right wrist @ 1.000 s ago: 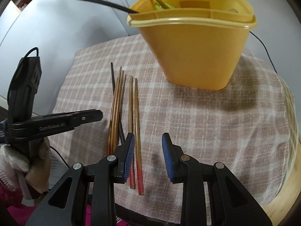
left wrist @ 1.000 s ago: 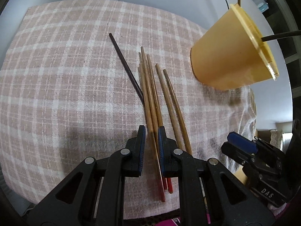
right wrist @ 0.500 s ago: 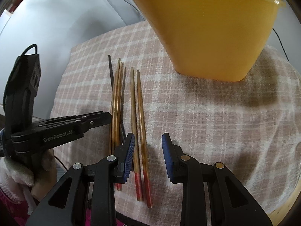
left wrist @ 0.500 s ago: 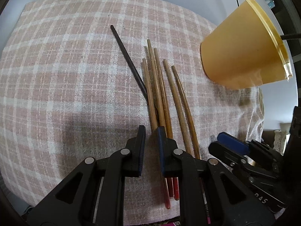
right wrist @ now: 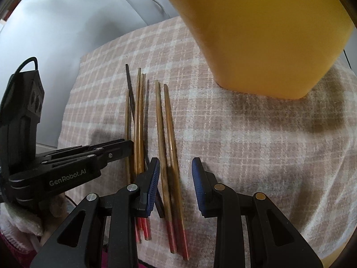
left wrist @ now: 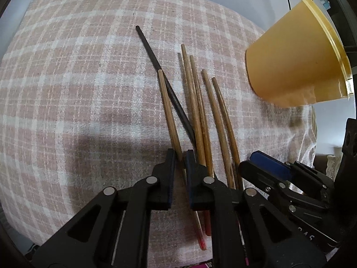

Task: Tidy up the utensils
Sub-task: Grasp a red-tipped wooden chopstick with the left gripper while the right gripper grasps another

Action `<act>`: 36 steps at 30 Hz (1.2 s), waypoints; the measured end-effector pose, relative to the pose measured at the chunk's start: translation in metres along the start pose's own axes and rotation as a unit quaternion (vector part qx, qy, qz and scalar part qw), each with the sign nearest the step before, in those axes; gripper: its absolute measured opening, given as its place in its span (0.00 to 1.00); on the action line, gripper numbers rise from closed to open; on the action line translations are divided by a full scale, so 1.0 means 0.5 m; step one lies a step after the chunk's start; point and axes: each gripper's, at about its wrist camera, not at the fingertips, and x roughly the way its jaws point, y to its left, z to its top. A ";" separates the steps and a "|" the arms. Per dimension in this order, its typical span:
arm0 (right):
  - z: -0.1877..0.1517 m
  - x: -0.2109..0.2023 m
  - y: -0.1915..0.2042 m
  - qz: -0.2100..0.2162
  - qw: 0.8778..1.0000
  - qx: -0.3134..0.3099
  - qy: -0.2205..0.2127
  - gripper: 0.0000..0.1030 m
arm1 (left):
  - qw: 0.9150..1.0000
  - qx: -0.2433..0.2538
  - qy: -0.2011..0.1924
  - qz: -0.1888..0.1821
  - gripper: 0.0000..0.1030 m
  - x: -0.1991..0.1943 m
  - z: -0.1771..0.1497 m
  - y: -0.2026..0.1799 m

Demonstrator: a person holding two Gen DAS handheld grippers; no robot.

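Note:
Several wooden chopsticks with red ends (left wrist: 196, 102) lie side by side on a pink checked cloth (left wrist: 78, 78), and a black chopstick (left wrist: 154, 55) crosses under them. My left gripper (left wrist: 179, 157) is closing on the leftmost wooden chopstick (left wrist: 168, 111), which runs up from between its narrow jaws. From the right wrist view, the left gripper (right wrist: 126, 148) is pinching that same stick (right wrist: 127, 120). My right gripper (right wrist: 176, 176) stands open low over the cloth, with the two rightmost chopsticks (right wrist: 169, 134) between its blue pads (right wrist: 154, 178), untouched on the right side.
A yellow plastic container (left wrist: 296, 62) stands on the cloth at the right; in the right wrist view the container (right wrist: 256, 33) looms close above. The right gripper (left wrist: 267, 167) sits just right of the left one. A gloved hand (right wrist: 20, 221) holds the left tool. Grey surface lies beyond the cloth.
Both grippers have sunk closer to the chopsticks. The leftmost wooden chopstick has swung away from the bundle, now between the left jaws. The right jaws now straddle the two right sticks.

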 end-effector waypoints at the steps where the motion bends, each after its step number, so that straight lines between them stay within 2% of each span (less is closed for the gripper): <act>1: 0.001 0.002 0.003 -0.004 1.000 -0.003 0.000 0.24 | 1.000 -0.001 0.000 0.002 0.08 0.001 0.000 0.004; 8: 0.012 0.020 0.019 -0.027 0.999 -0.020 0.005 0.17 | 1.000 -0.004 -0.004 0.009 0.07 -0.006 -0.015 0.050; 14: 0.024 0.039 0.040 -0.046 0.998 -0.037 0.006 0.16 | 1.000 -0.013 -0.004 0.015 0.07 -0.014 -0.032 0.087; 17: 0.031 0.049 0.052 -0.056 0.997 -0.045 0.003 0.16 | 0.999 -0.030 0.002 0.014 0.07 -0.013 -0.027 0.102; 21: 0.042 0.063 0.070 -0.068 0.996 -0.054 0.000 0.16 | 0.999 -0.025 -0.005 0.031 0.07 -0.014 -0.011 0.110; 22: 0.043 0.065 0.072 -0.067 0.996 -0.056 0.001 0.15 | 0.999 -0.024 -0.006 0.033 0.07 -0.017 -0.010 0.105; 24: 0.044 0.069 0.080 -0.060 0.996 -0.058 0.003 0.06 | 0.999 -0.022 -0.012 0.034 0.07 -0.016 -0.007 0.108; 28: 0.045 0.067 0.081 -0.061 0.996 -0.059 0.004 0.03 | 0.999 -0.026 -0.012 0.025 0.05 -0.017 -0.001 0.110; 36: 0.050 0.035 0.067 -0.031 0.998 -0.049 -0.003 0.03 | 0.999 -0.042 -0.020 0.015 0.04 -0.047 0.000 0.135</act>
